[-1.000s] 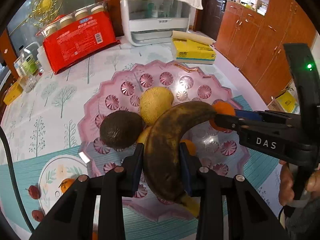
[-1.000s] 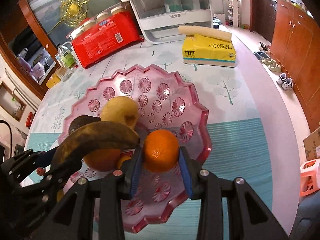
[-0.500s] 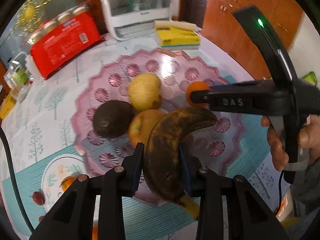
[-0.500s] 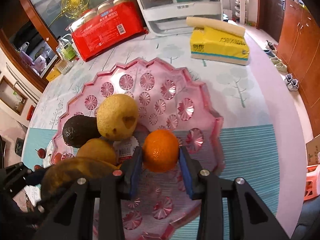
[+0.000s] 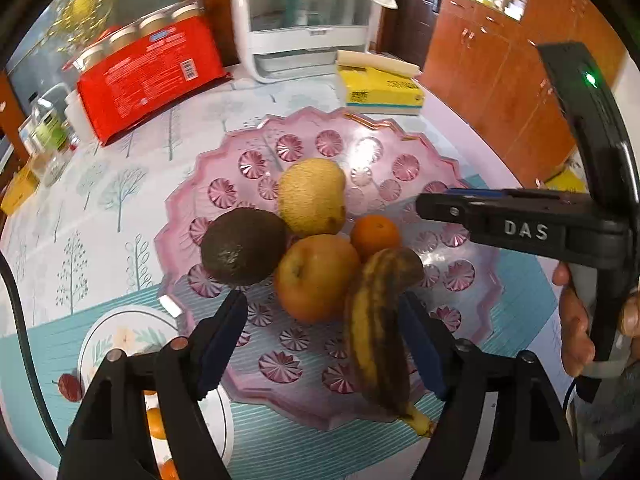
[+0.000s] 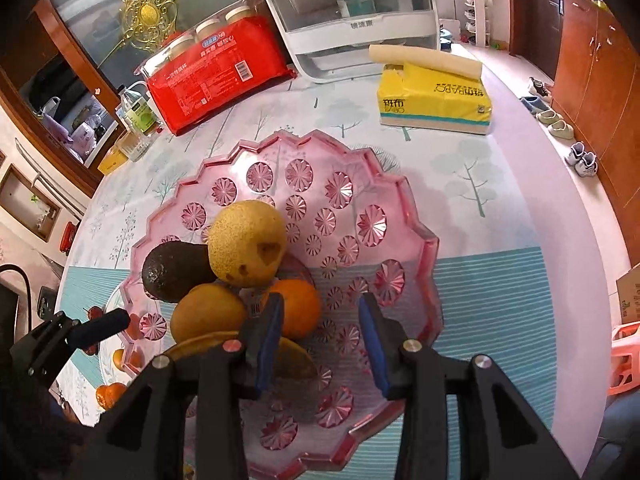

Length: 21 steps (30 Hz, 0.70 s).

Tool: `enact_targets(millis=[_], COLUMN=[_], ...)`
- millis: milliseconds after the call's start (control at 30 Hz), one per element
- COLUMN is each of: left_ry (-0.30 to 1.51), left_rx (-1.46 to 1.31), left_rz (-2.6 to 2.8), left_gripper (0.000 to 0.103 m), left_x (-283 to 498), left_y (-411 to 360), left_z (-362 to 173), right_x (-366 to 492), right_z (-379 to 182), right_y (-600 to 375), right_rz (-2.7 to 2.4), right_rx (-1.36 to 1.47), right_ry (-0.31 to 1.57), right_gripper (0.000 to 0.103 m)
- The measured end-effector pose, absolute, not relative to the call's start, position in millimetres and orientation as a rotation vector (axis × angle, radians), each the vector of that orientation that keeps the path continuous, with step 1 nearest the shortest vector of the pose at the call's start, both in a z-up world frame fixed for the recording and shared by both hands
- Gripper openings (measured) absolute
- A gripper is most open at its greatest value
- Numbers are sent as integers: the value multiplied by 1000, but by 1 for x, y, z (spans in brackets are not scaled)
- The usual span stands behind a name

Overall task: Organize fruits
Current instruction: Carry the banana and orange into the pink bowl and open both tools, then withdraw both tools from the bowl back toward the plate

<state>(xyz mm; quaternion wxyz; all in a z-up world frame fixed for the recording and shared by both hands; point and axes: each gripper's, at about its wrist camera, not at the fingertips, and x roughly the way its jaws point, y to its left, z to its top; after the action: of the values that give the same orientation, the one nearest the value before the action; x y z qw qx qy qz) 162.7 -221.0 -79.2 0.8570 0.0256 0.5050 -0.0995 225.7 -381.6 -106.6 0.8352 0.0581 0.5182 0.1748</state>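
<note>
A pink glass plate (image 5: pixel 360 128) (image 6: pixel 420 240) holds a yellow pear (image 5: pixel 312 196) (image 6: pixel 248 244), a dark avocado (image 5: pixel 244 252) (image 6: pixel 172 272), an orange-yellow apple (image 5: pixel 316 276) (image 6: pixel 208 312), a small orange (image 5: pixel 376 236) (image 6: pixel 300 304) and a browned banana (image 5: pixel 376 328) (image 6: pixel 296 360). My left gripper (image 5: pixel 320 340) hangs over the plate's near side, its jaws opening. The banana lies loose by the right finger, and no pad presses on it. My right gripper (image 6: pixel 320 336) (image 5: pixel 428 204) stands open over bare plate. The orange sits just beyond its left finger, free of the pads.
At the back stand a red pack of jars (image 5: pixel 148 76) (image 6: pixel 216 80), a white appliance (image 5: pixel 308 40) and a yellow tissue box (image 5: pixel 380 88) (image 6: pixel 436 100). A small white plate (image 5: pixel 120 344) with small oranges lies near left. A hand (image 5: pixel 576 328) grips the right tool.
The left jaws have opened and let go of the banana, which now lies on the plate. The orange is out of the right gripper's grip and rests beside the apple.
</note>
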Motion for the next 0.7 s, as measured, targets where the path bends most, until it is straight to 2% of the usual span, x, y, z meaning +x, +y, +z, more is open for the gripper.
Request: enact_targets(millis=[700], left_ry=[1011], left_rx=[-12], left_rz=[-109], left_gripper=[77], left_x=[137], left_y=[-183], left_z=[-50], right_x=[188], right_z=[-76], right_y=[-364], right_rz=[387], right_rx=[85], right_ry=[1045], right_gripper=[39])
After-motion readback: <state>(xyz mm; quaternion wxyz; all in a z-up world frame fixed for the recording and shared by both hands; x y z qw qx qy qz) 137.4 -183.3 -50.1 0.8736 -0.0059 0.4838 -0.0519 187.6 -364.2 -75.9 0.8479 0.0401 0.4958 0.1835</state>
